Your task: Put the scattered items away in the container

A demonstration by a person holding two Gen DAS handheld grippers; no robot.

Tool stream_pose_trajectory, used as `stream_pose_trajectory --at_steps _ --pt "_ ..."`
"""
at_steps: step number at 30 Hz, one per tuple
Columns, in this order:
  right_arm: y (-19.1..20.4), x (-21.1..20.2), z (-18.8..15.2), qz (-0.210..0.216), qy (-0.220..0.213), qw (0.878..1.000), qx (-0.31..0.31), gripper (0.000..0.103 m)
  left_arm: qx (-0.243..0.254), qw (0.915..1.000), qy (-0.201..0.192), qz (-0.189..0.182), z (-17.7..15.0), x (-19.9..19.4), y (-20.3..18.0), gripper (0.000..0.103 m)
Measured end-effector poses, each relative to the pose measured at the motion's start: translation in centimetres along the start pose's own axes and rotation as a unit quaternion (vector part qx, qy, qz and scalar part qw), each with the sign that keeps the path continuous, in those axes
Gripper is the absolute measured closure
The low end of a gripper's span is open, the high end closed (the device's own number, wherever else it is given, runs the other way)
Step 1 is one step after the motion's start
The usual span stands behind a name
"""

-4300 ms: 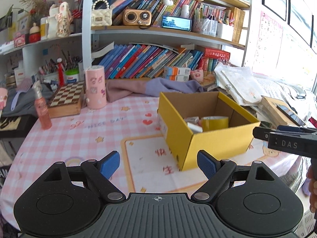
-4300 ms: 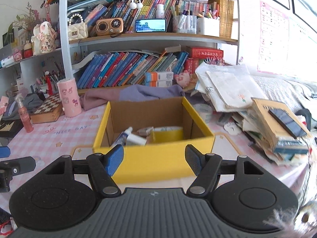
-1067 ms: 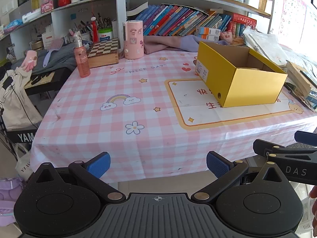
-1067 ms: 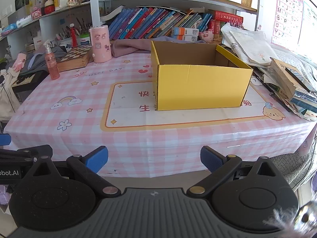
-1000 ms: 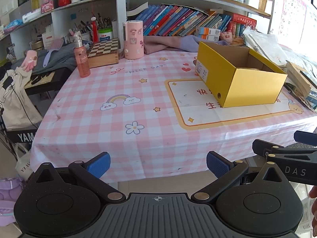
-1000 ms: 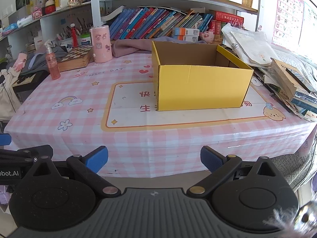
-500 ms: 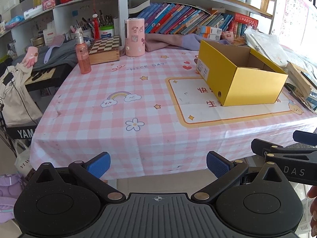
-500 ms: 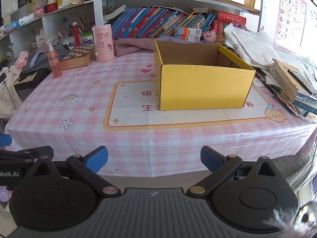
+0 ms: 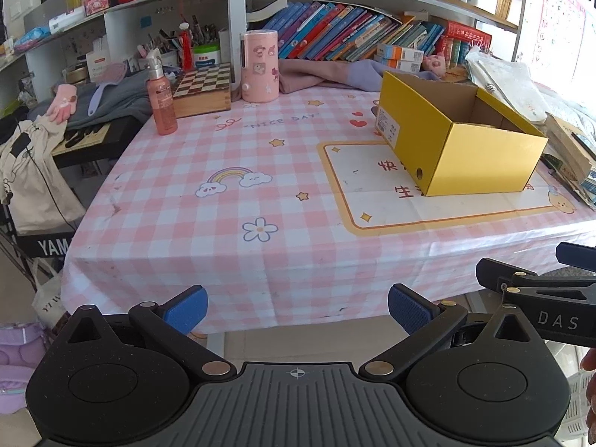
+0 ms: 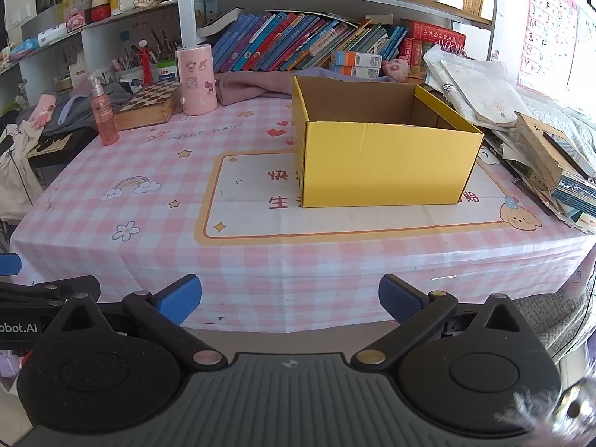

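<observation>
My left gripper (image 9: 297, 307): jaws spread wide, holding nothing, off the table's near edge.
My right gripper (image 10: 289, 295): likewise released and empty.
Yellow box (image 10: 383, 154): one, open-topped, on the checked tablecloth (image 10: 156, 171), contents hidden.
Pink spray bottle (image 9: 161, 106): one, upright.
Pink canister (image 9: 259, 67): one.

yellow box (image 10: 387, 160) walls hide its floor in both views, contents unreadable. Right gripper (image 9: 536, 283) cut off at left-wrist frame's right edge. Fingertip (image 9: 588, 357) clipped there too. Blurry fuzz (image 10: 551, 409) unidentifiable.
</observation>
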State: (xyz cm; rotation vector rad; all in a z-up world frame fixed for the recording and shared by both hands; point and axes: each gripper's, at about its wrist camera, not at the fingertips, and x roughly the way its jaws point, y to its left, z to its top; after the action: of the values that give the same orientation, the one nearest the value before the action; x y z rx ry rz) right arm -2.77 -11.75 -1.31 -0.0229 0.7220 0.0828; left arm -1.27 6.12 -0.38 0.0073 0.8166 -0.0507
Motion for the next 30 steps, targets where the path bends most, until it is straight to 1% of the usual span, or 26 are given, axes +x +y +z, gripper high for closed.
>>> stream_pose_trajectory --at_steps 26,30 --pt "0.41 0.29 0.01 0.002 0.007 1.0 -0.006 0.0 -0.003 0.9999 0.012 -0.008 -0.02 0.48 0.21 0.0" --pt "0.37 0.36 0.0 0.002 0.009 1.0 -0.006 0.0 -0.002 0.9999 0.012 -0.004 -0.02 0.53 0.15 0.0"
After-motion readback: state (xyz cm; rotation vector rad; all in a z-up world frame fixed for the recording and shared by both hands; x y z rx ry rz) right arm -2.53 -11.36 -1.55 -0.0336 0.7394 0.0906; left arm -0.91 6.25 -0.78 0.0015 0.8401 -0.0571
